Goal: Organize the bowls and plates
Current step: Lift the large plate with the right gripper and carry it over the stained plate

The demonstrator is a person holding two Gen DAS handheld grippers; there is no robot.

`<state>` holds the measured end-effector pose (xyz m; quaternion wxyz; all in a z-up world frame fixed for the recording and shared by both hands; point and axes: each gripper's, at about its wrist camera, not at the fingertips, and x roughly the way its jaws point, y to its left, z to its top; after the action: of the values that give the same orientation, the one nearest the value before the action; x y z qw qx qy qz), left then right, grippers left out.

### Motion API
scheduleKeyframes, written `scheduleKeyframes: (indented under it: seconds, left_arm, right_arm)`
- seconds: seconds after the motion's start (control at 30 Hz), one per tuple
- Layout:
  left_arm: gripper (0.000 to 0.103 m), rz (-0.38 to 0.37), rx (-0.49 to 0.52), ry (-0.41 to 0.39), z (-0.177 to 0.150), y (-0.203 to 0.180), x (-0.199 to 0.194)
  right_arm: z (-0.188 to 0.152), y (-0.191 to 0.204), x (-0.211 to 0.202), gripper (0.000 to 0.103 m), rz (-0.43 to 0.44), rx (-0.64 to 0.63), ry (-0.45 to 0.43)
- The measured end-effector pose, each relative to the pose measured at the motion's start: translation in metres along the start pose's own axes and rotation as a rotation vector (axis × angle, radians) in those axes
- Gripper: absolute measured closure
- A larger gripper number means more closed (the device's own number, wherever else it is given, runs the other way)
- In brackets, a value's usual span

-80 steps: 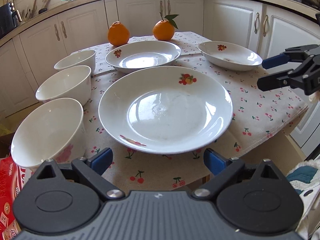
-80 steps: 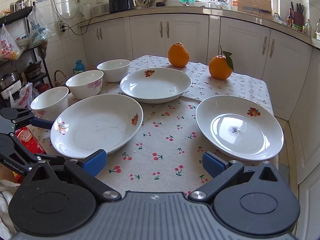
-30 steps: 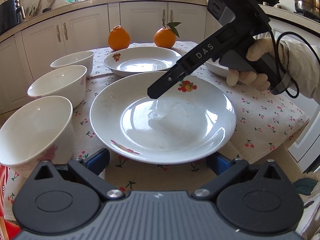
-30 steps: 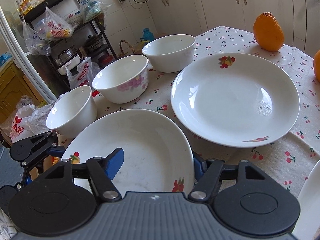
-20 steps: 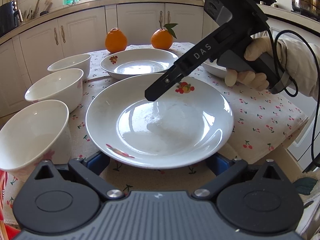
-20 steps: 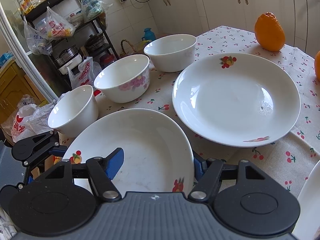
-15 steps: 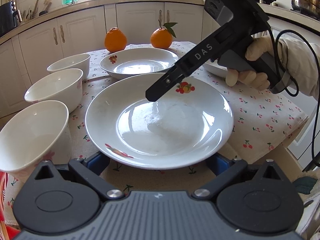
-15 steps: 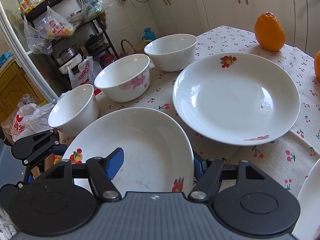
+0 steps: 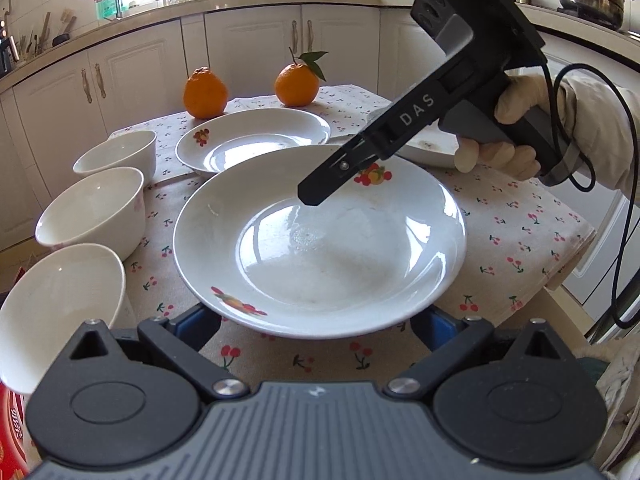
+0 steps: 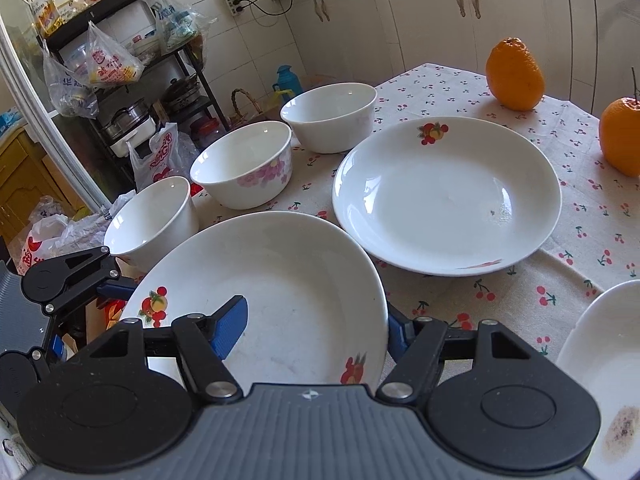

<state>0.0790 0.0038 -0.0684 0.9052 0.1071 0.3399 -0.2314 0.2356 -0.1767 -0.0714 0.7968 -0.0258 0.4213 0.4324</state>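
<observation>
A large white plate with fruit prints is lifted a little off the cherry tablecloth. My right gripper grips its rim, one finger over the inside and one under the edge; it shows from the side in the left wrist view. My left gripper is open, its blue pads under the plate's near rim. A second plate lies behind it, a third plate at the right. Three white bowls stand along the left edge.
Two oranges sit at the table's far end. White cabinets surround the table. A rack with bags and pots stands left of the table. A red package lies low on the left.
The plate has risen slightly and tilted, held by the right gripper. The left gripper has moved closer beneath its near rim.
</observation>
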Motion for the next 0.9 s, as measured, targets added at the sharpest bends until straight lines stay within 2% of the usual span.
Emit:
scheduleKeyframes:
  seconds: [0.37,0.9]
  left_arm:
    - [0.003,-0.103,0.078,-0.003,0.041,-0.017,0.023]
    - [0.003,-0.232,0.196,-0.024,0.106,-0.059,0.094]
  right_arm:
    - [-0.01,-0.026,-0.051,0.028,-0.105,0.045,-0.06]
    - [-0.038,-0.1,-0.117,0.028,-0.294,0.162,-0.111]
